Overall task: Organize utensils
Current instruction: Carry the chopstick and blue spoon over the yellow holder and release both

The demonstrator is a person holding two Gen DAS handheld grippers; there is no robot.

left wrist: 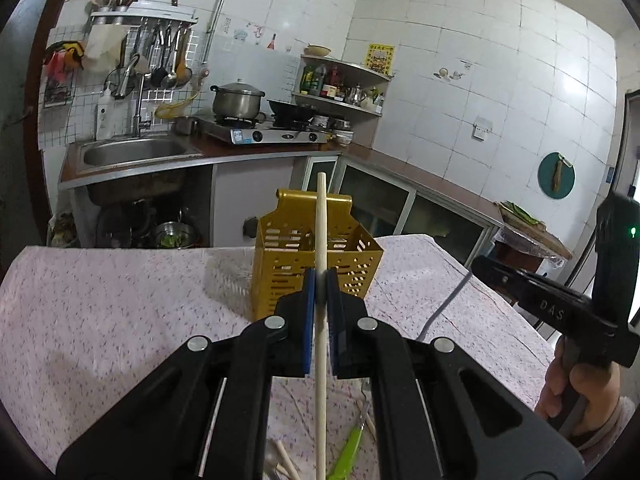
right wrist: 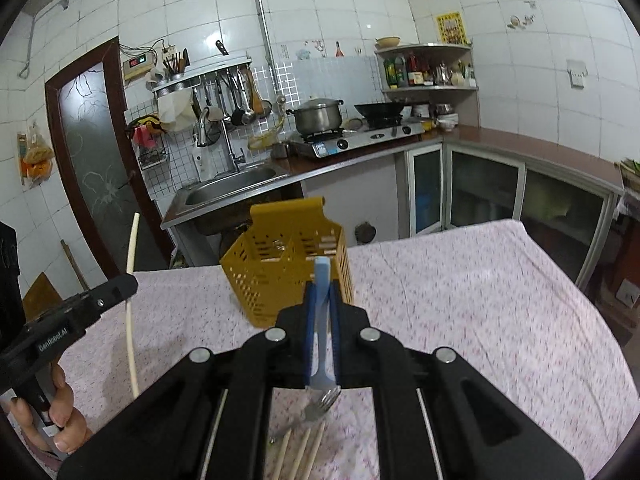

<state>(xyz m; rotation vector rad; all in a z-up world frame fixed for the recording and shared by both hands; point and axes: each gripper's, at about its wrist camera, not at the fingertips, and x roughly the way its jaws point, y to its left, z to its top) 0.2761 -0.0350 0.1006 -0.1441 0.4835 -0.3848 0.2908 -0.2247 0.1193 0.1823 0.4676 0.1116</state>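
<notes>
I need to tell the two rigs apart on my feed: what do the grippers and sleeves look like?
Both are black linkage grippers with silver pivot bolts and blue finger pads. The left gripper has white lettering on its side; the right gripper reads "DAS" and shows a green light. A pale pink sleeve covers the right wrist.

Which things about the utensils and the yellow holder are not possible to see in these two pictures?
- Chopstick lower end: left wrist view, cut by the bottom edge.
- Fork tines: right wrist view, partly behind the right claw.
- Yellow holder contents: both views, hidden by its walls.
</notes>
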